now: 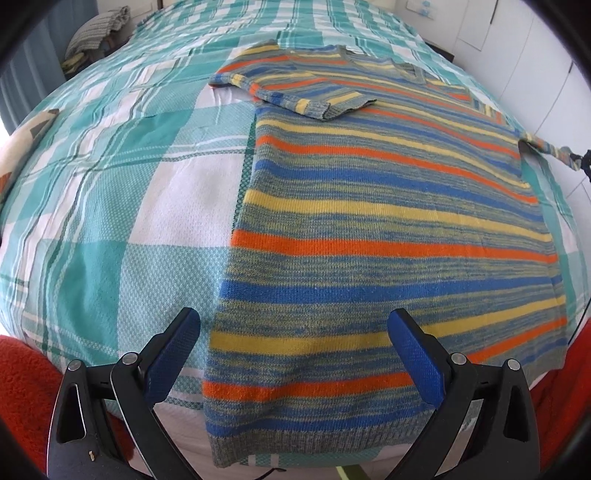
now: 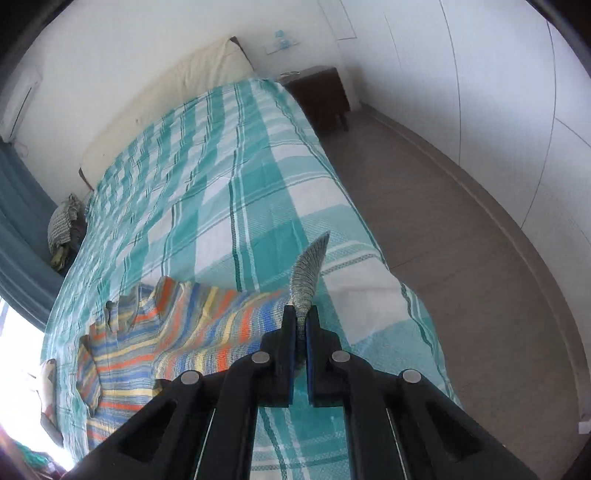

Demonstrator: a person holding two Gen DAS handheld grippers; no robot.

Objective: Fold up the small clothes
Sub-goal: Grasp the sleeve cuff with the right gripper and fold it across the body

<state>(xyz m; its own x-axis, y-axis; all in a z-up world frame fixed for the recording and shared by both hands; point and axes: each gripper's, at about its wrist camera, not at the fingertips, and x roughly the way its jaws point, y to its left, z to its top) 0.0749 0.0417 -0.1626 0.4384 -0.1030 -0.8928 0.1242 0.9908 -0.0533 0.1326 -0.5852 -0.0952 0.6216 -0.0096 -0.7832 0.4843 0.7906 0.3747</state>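
A small knit sweater (image 1: pixel 388 221) with orange, blue, yellow and grey stripes lies flat on the bed, hem toward me. Its left sleeve (image 1: pixel 295 92) is folded across the chest. My left gripper (image 1: pixel 295 328) is open and empty, hovering above the hem end. My right gripper (image 2: pixel 303 325) is shut on the grey cuff of the right sleeve (image 2: pixel 308 273) and holds it lifted off the bed beside the sweater body (image 2: pixel 177 332). That sleeve and gripper also show at the right edge of the left wrist view (image 1: pixel 565 153).
The bed has a teal and white checked cover (image 1: pixel 122 221) (image 2: pixel 221 166). A pillow (image 2: pixel 177 88) lies at its head, a dark nightstand (image 2: pixel 321 92) beside it. A pile of clothes (image 1: pixel 99 29) sits at the bed's far left. Red fabric (image 1: pixel 22 376) lies at the near edge.
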